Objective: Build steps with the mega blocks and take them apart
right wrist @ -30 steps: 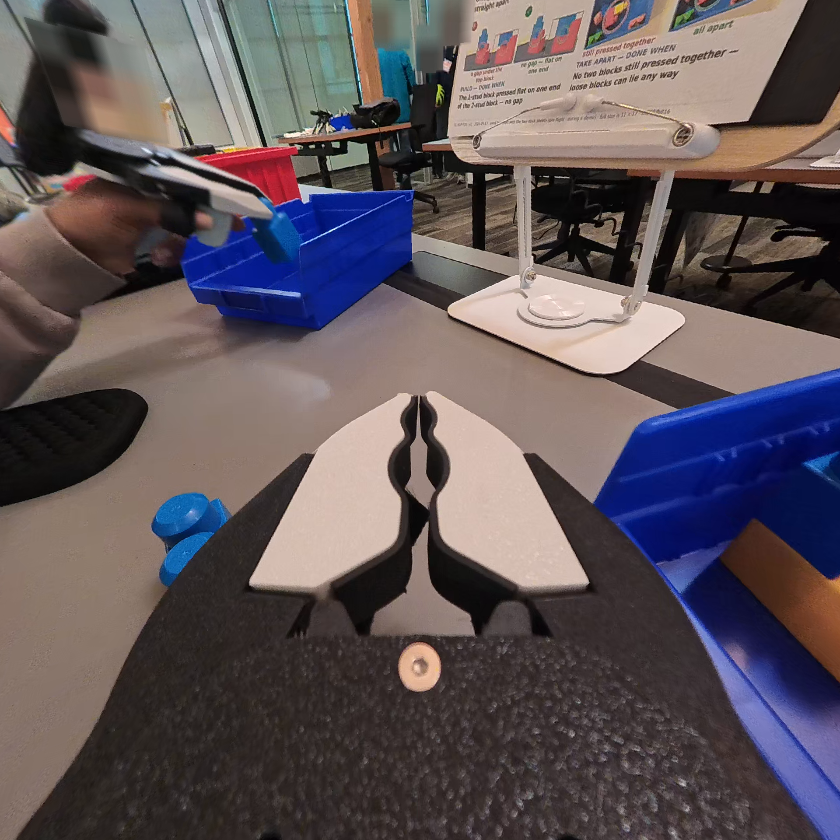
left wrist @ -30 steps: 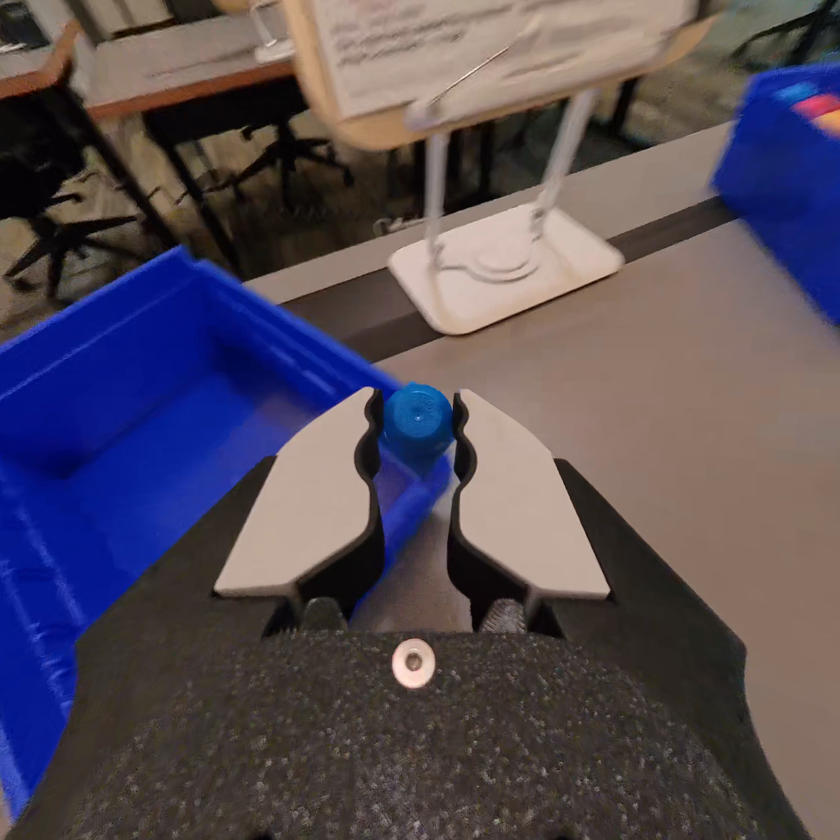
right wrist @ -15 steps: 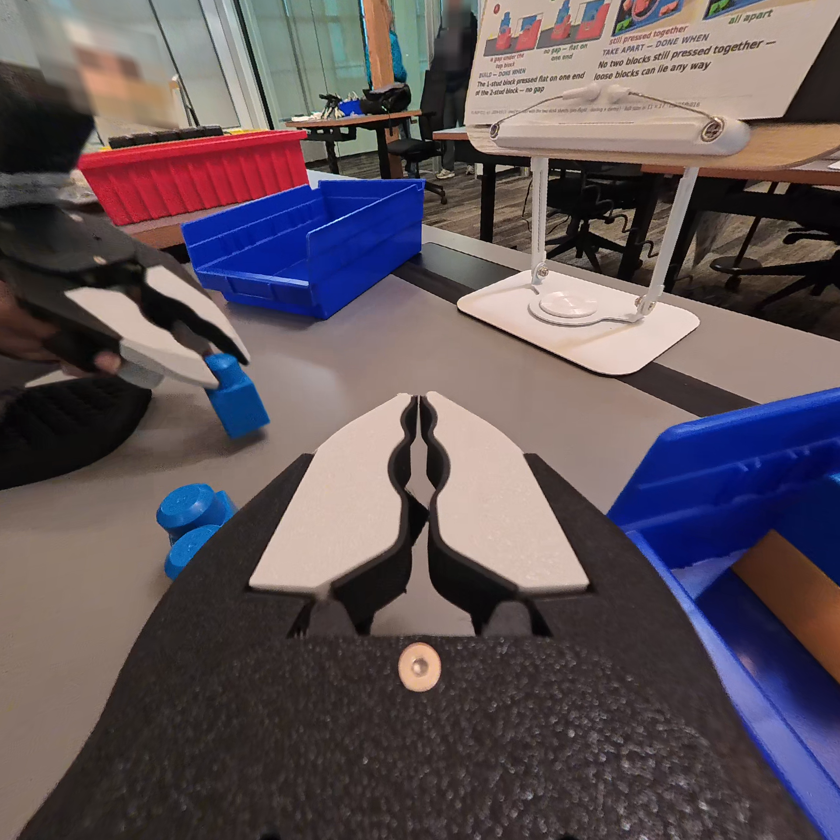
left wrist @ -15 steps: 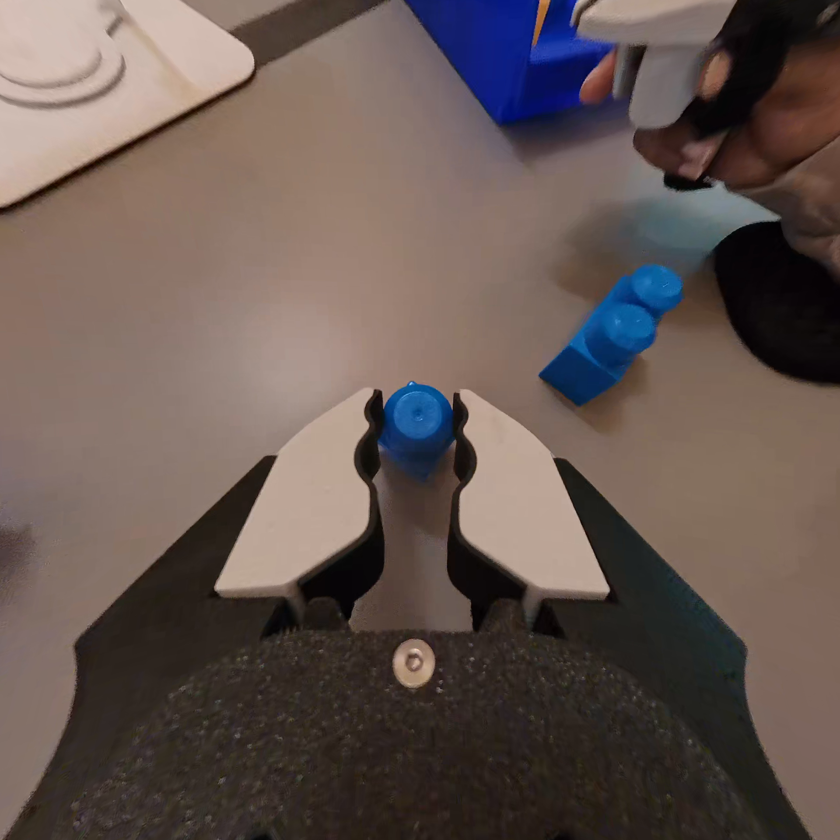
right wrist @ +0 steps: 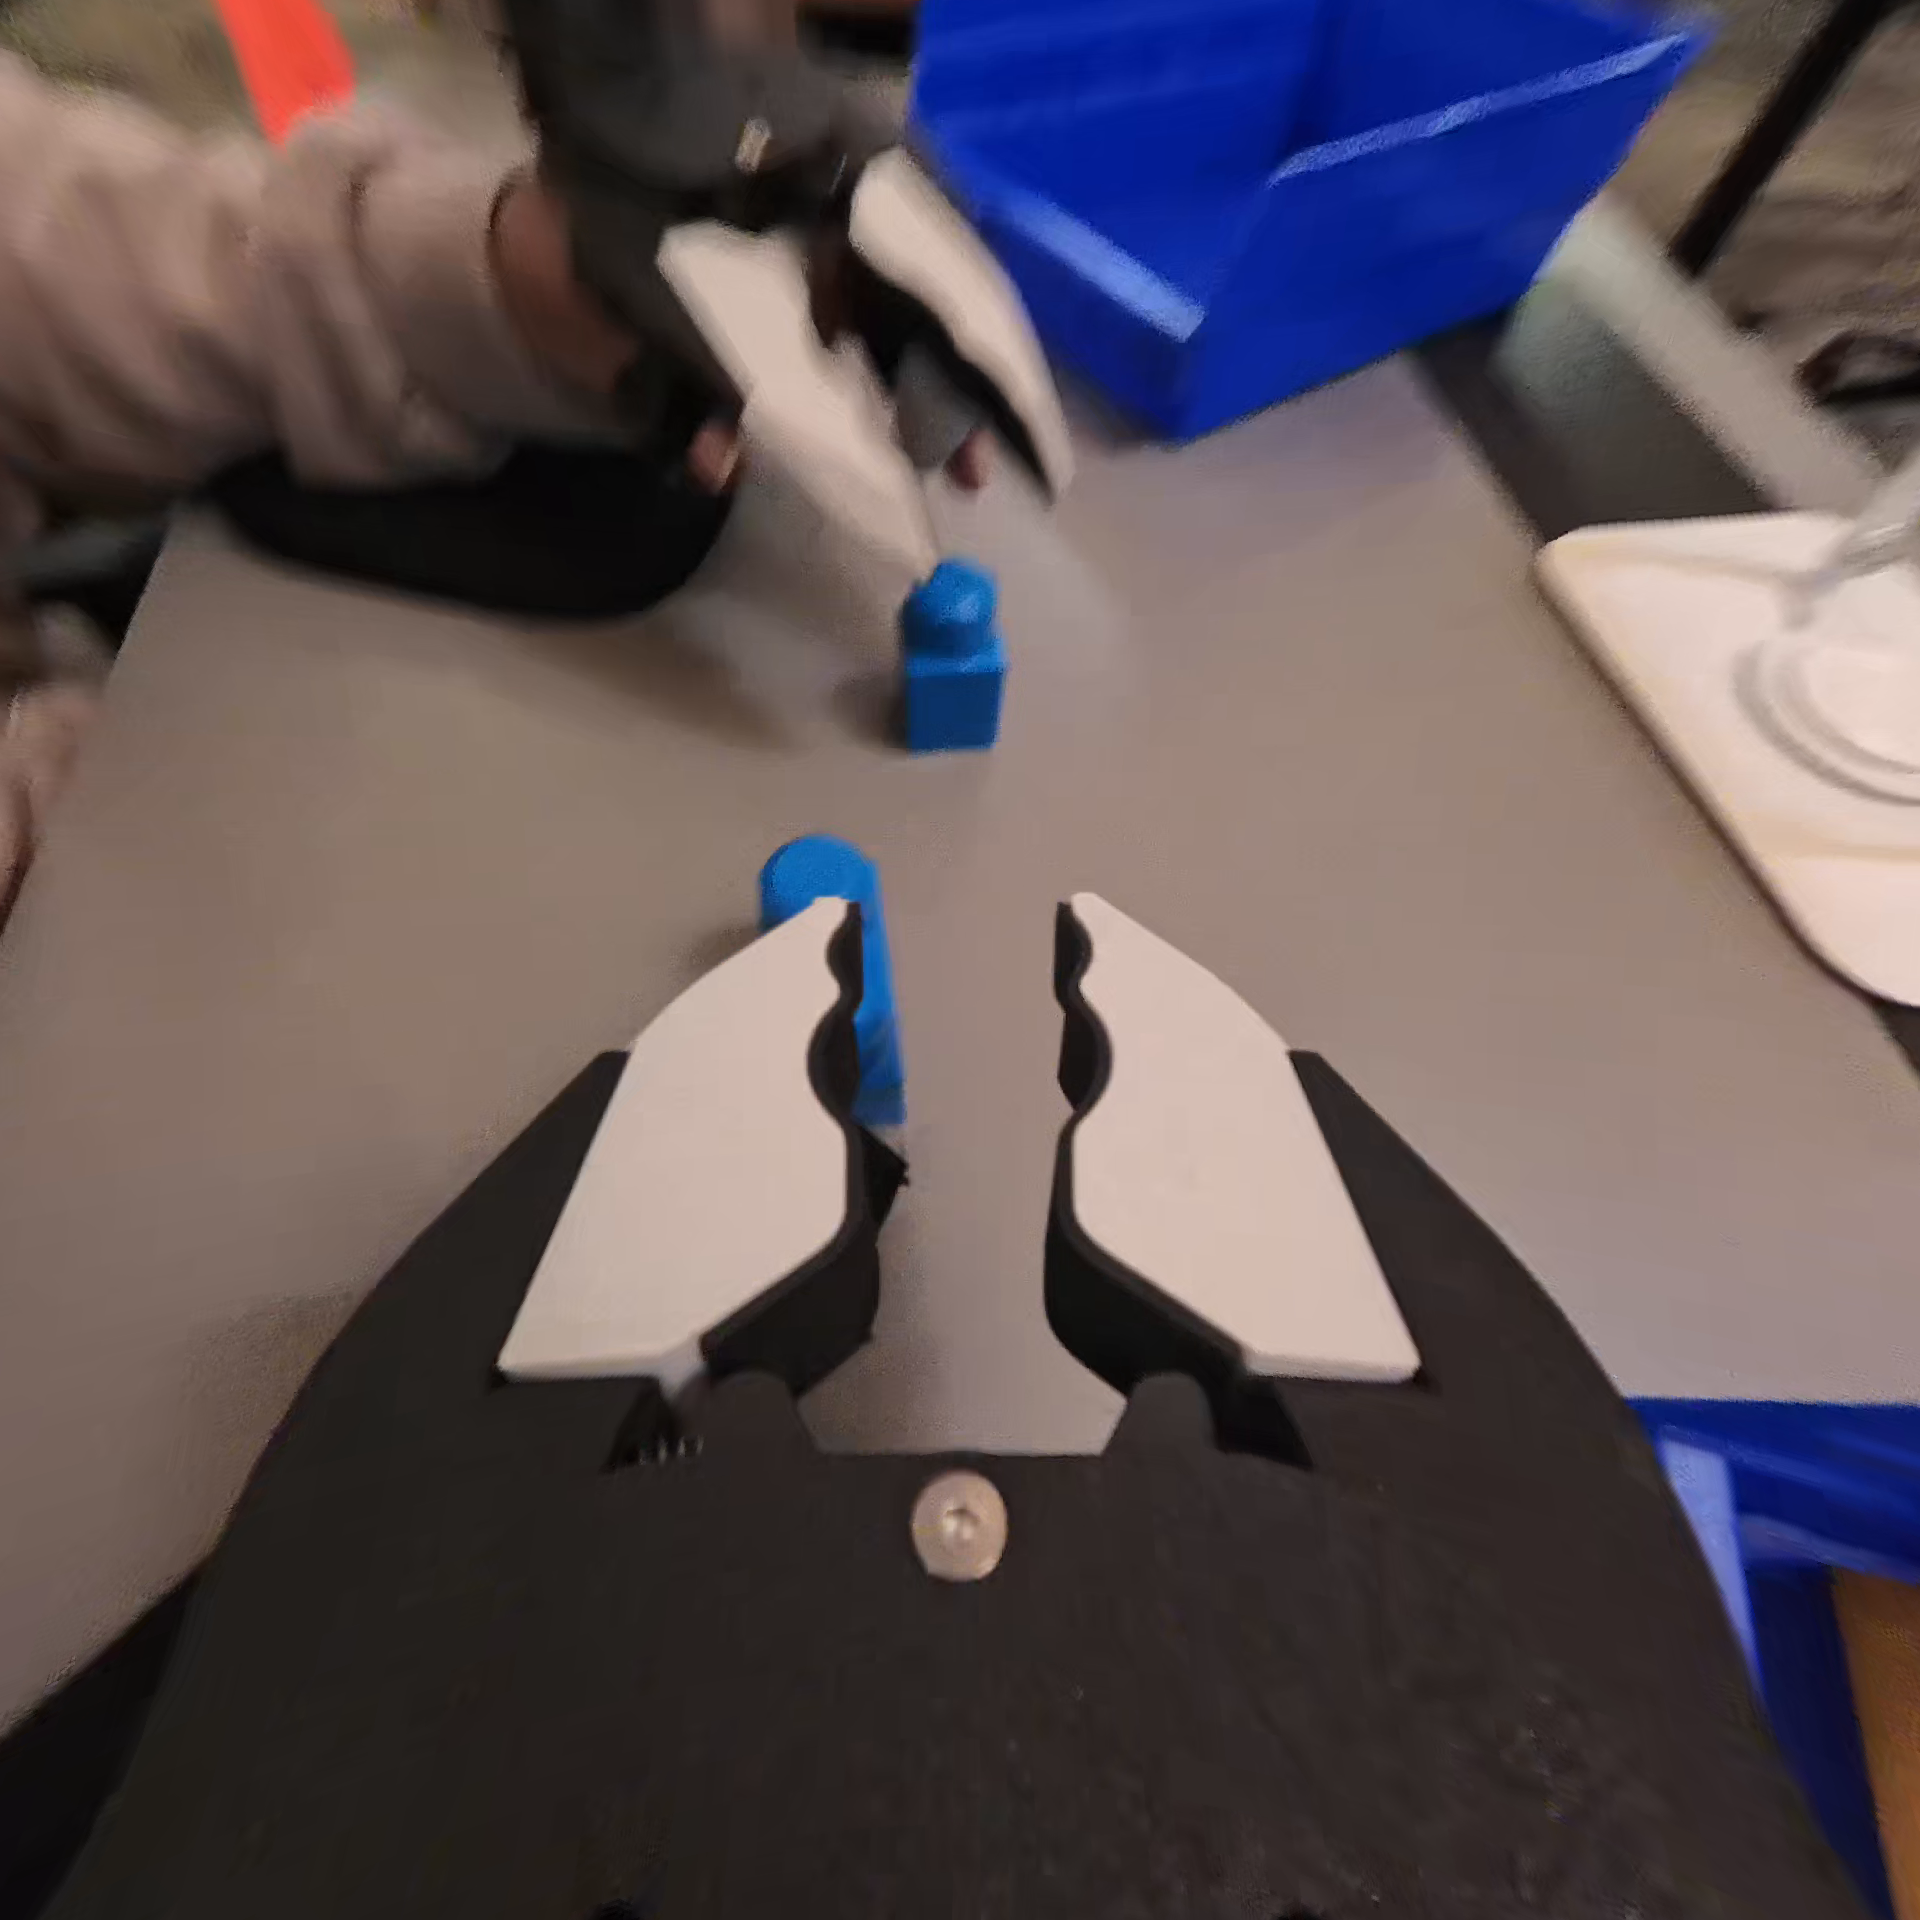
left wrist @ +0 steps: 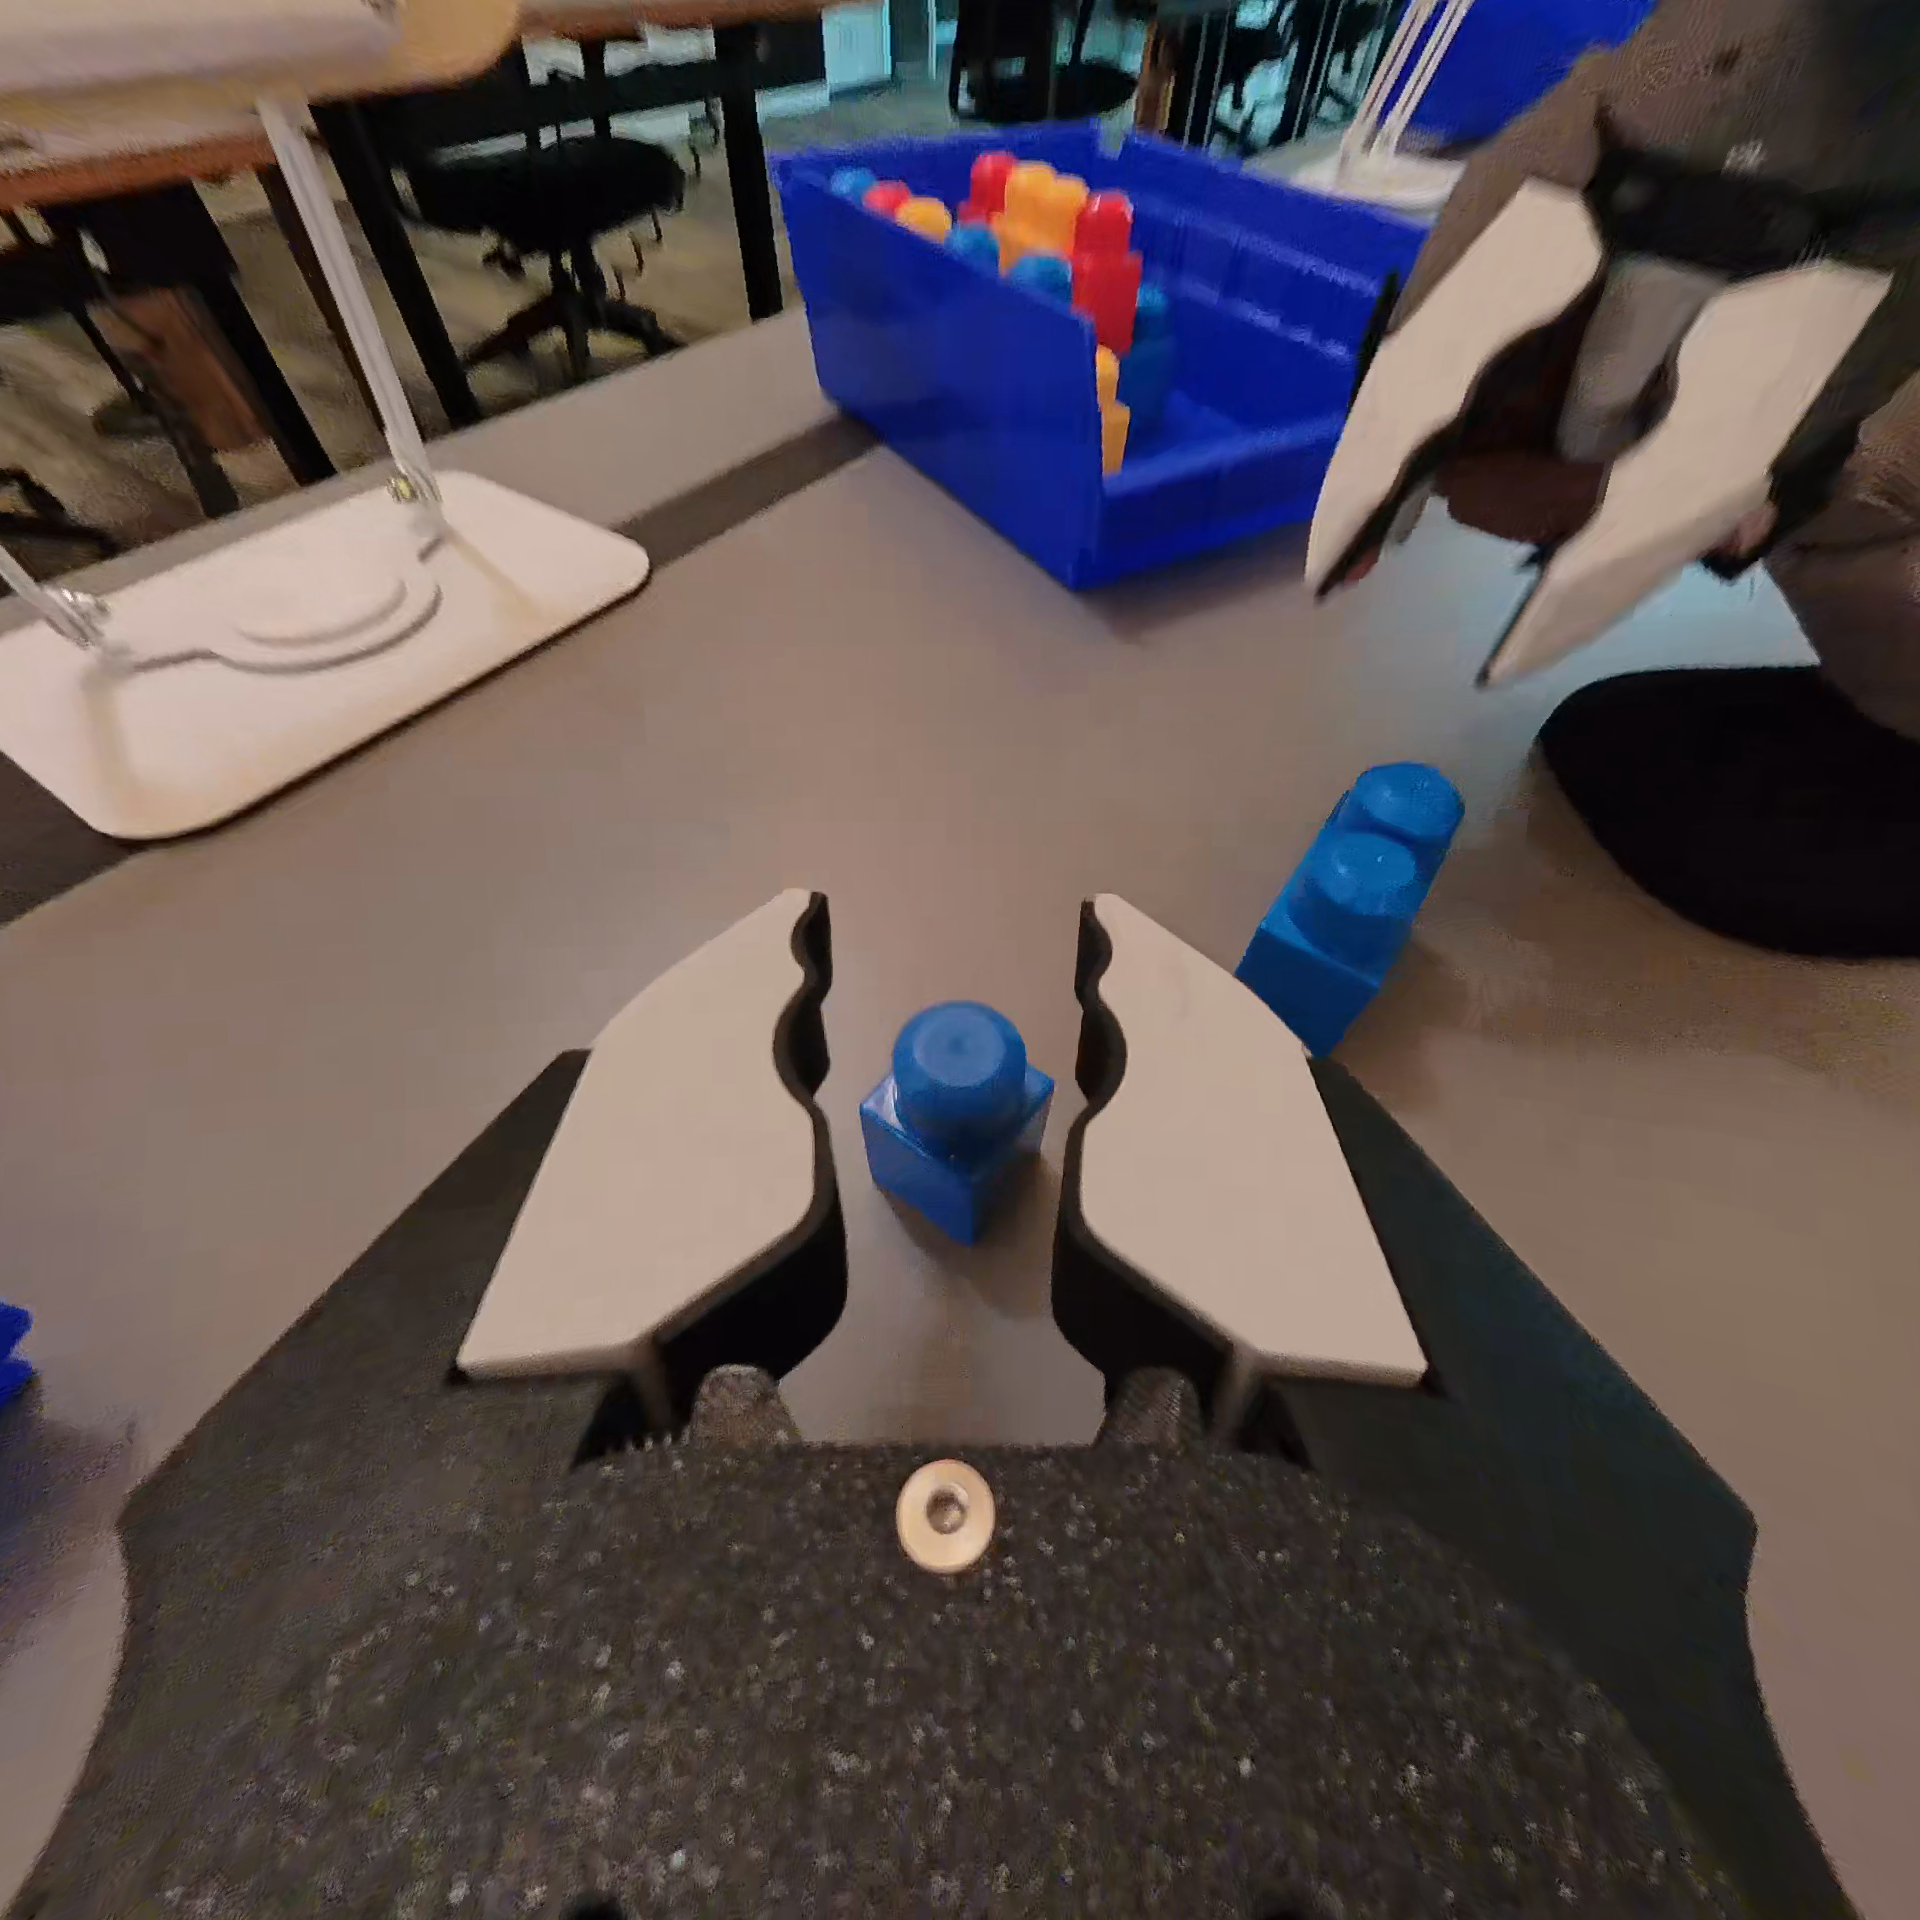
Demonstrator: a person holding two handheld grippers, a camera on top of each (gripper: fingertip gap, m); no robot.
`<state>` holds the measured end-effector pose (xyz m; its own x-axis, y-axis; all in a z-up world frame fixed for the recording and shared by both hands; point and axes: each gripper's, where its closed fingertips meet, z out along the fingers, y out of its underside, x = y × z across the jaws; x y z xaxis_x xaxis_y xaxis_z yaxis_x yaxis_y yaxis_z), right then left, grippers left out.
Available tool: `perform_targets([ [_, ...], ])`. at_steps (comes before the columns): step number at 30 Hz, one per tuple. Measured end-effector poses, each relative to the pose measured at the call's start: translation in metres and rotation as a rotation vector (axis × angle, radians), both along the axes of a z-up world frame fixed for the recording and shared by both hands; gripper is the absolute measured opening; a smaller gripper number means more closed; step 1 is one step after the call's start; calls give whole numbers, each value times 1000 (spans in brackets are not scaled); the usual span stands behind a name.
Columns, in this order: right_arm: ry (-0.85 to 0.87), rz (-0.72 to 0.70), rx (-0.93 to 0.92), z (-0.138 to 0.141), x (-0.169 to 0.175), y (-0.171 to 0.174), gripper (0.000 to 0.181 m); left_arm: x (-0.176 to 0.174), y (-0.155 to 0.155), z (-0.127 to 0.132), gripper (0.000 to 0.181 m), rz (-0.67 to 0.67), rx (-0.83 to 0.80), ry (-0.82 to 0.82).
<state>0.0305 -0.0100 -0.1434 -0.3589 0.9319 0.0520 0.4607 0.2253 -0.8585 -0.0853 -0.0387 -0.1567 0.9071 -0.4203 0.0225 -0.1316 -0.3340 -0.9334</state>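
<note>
The one-stud blue block (left wrist: pixel 956 1122) stands upright on the grey surface (left wrist: pixel 727 790), stud up, and serves here as the landmark. The left gripper (left wrist: pixel 951 935) hangs just over it with its fingers apart, one on each side of the block and neither touching it, so the block is free on the surface. Just beyond it and to its right lies the two-stud blue block (left wrist: pixel 1351 914), also loose, near but not touching. The right gripper (right wrist: pixel 956 914) reaches in toward that longer block with its fingers likewise spread; the block sits beside its left finger, not yet between the two, and nothing is gripped. Farther off behind the one-stud block, a blue bin (left wrist: pixel 935 353) holds a heap of red, orange and blue blocks, and to its far left stands the white base of a stand (left wrist: pixel 260 665). By my reading the build is barely begun: the two pieces are laid out but not pressed together, so the joining of the small block onto one end of the long one remains, and the whole taking-apart after that.
</note>
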Motion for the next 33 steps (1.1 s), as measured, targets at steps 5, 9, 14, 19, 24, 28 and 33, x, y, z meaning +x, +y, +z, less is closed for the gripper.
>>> perform_targets([
  [5, -265, 85, 113, -36, 4, -23, 44, 7, -6, 10, 40, -59, 59, -32],
  [9, -391, 103, 178, -71, 2, -28, 36, 15, -10, 11, 40, -99, 81, -22],
  [14, -177, 143, 25, -43, -6, -37, 34, 28, -16, 23, 47, -177, 124, -107],
  [19, 332, 162, -290, 52, -13, -41, 34, 53, -31, 57, 53, -312, 239, -279],
  [24, 483, 205, -433, 76, -25, -60, 34, 76, -44, 82, 54, -402, 324, -350],
  [28, 494, 229, -458, 74, -39, -79, 34, 79, -47, 87, 45, -415, 343, -369],
  [33, 472, 227, -458, 68, -49, -85, 34, 73, -53, 89, 36, -443, 335, -408],
])
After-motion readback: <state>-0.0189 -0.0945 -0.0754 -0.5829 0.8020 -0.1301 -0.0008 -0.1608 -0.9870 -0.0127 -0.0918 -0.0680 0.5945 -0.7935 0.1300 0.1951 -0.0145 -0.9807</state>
